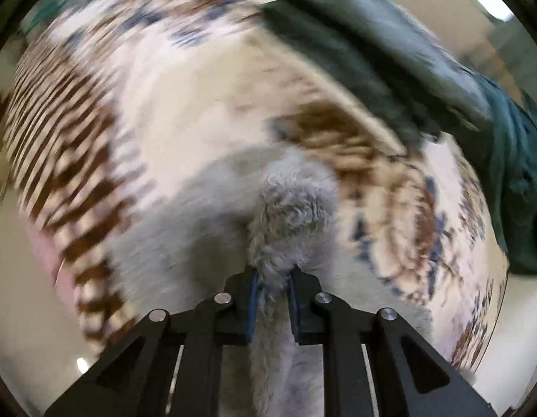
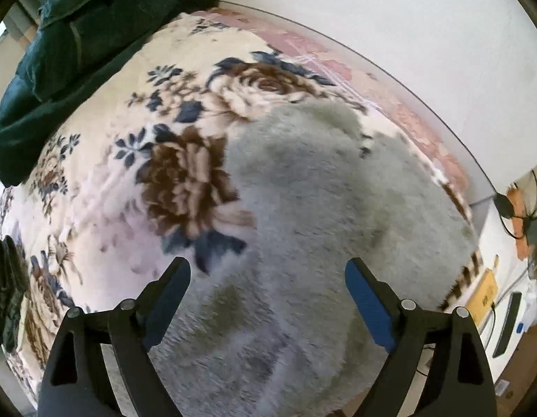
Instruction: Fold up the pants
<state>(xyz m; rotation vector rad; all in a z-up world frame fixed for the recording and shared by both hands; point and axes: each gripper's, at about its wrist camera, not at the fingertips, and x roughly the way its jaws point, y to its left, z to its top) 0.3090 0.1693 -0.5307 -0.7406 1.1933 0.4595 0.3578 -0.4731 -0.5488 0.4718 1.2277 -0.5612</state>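
Observation:
The pants are grey and fluffy. In the left wrist view my left gripper [image 1: 272, 274] is shut on a bunched fold of the pants [image 1: 289, 208] and holds it above the floral blanket [image 1: 171, 111]; the view is motion-blurred. In the right wrist view the pants [image 2: 331, 187] lie spread over the blanket [image 2: 105, 187], filling the middle and right. My right gripper [image 2: 268, 271] is wide open and empty, its fingers either side of the near part of the pants, just above the fabric.
A dark green cushion or folded blanket [image 2: 77, 45] lies along the bed's far left; it also shows in the left wrist view [image 1: 425, 76]. A white wall [image 2: 390, 24] borders the bed. Cables and boxes [image 2: 505, 278] sit beside the bed at right.

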